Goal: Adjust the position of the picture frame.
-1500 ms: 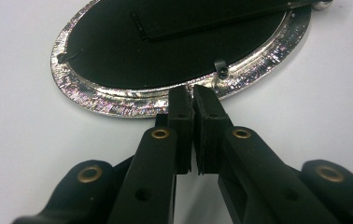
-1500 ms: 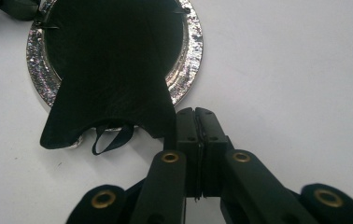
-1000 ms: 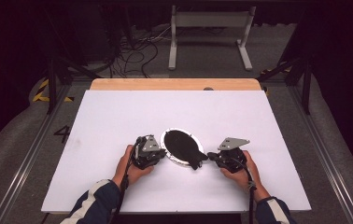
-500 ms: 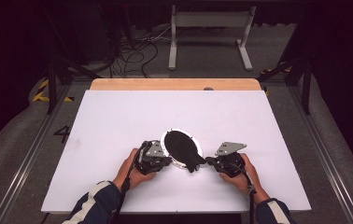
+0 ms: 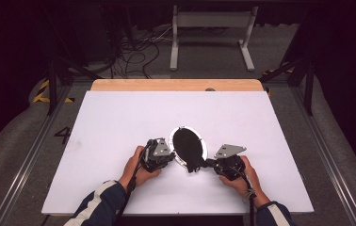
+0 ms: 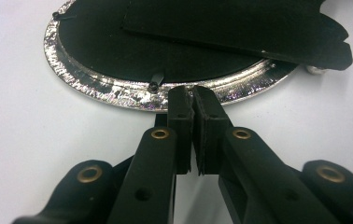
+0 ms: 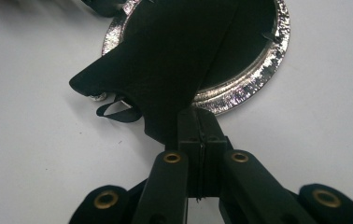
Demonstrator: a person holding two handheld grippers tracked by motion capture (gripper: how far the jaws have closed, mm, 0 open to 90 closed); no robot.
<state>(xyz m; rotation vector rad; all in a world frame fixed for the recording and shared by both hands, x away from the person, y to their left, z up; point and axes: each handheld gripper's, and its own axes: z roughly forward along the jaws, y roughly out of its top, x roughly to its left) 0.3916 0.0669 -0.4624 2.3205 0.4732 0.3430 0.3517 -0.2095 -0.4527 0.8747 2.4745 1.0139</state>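
Two grippers meet over one white tabletop [image 5: 119, 122], which lies on a wooden bench whose far edge shows as a bare strip [image 5: 176, 85]. The things you are working sit toward the near edge of the tabletop, about midway between its left and right edges.

The largest of them is an oval silver frame [image 5: 203, 147] with a dark inside, lying flat on the white surface; in the left gripper view its hammered metal rim [image 6: 114, 88] curves across the top of the picture, with small dark clips on it. On the frame lies a black backing board [image 5: 188, 147], a stiff flat sheet that covers most of the opening and juts past the rim at the near right. In the right gripper view the board [image 7: 165, 60] lifts off the frame toward you, and a small black loop [image 7: 118, 112] hangs from its underside beside the rim.

Your left gripper [image 5: 169, 153] sits at the frame's left side; its jaws are pressed together right at the rim, and I cannot tell whether any metal is caught between them. Your right gripper [image 5: 209, 163] comes in from the near right, and its jaws are clamped tight on the jutting edge of the backing board [image 7: 174, 126].
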